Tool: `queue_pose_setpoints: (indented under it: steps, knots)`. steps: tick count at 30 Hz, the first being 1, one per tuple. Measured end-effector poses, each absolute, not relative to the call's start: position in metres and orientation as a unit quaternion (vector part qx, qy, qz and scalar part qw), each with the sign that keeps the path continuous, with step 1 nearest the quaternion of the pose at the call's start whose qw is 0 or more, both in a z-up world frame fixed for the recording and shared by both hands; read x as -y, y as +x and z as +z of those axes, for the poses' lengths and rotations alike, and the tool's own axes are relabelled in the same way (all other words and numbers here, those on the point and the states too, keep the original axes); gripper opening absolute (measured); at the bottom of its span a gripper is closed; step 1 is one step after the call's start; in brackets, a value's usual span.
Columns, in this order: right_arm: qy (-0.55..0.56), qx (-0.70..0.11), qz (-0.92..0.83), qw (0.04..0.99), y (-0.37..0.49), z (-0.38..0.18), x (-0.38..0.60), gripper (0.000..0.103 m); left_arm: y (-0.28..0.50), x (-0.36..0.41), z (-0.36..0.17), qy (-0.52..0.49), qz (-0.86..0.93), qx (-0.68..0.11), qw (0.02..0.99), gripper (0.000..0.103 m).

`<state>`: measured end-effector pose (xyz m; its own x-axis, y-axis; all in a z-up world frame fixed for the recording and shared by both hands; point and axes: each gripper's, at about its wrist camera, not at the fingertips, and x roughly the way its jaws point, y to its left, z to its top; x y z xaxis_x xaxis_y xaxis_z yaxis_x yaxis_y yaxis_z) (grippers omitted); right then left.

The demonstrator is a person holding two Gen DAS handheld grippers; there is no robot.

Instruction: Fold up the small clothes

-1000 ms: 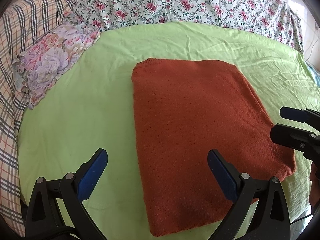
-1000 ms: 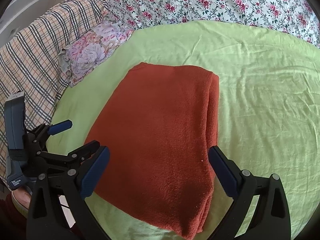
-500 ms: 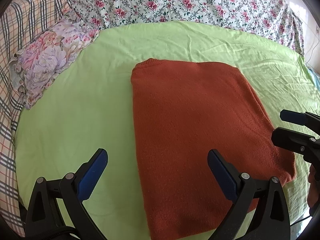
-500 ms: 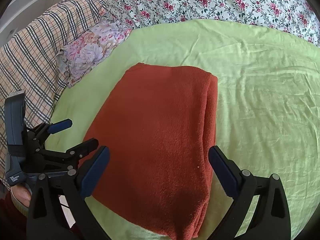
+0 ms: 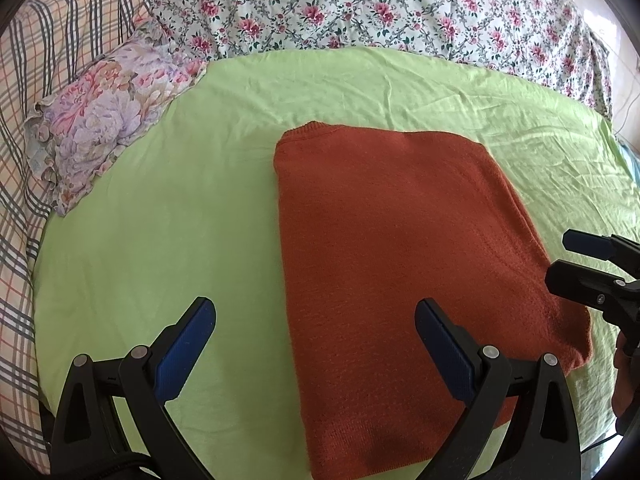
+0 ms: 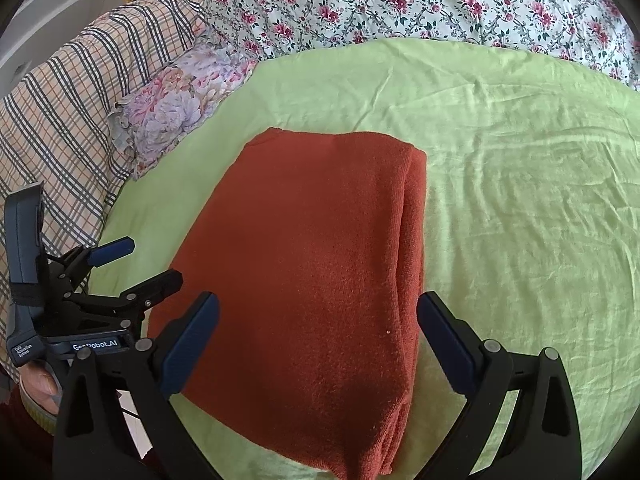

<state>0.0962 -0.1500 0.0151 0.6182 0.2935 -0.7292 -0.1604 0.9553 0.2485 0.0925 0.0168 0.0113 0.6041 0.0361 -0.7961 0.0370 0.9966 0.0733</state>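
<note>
1. Green sheet, lightly creased, covers bed; floral quilt behind.
2. Rust knit sweater, folded rectangular, lies flat mid-sheet.
3. Left gripper and right gripper spread wide, holding nothing.

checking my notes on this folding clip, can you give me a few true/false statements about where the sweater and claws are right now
1. The rust-orange knitted sweater lies folded into a rectangle on the light green bedsheet. True.
2. The left claw is shut on the sweater. False: its jaws stand wide open and hold nothing.
3. The right claw is open above the sweater's near end. True.
4. A purple floral frilled pillow rests on top of the sweater. False: it lies apart from it, at the sheet's far left edge.
5. The sweater hangs off the bed. False: it lies flat on the sheet.
</note>
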Motion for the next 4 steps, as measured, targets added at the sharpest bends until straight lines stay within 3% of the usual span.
queue_pose_setpoints:
  steps: [4]
  knots:
    - [0.083,-0.428,0.119,0.892,0.1035,0.0070,0.1517,0.099,0.0924,-0.0198,0.0087,0.035,-0.005,-0.446,0.894,0.100]
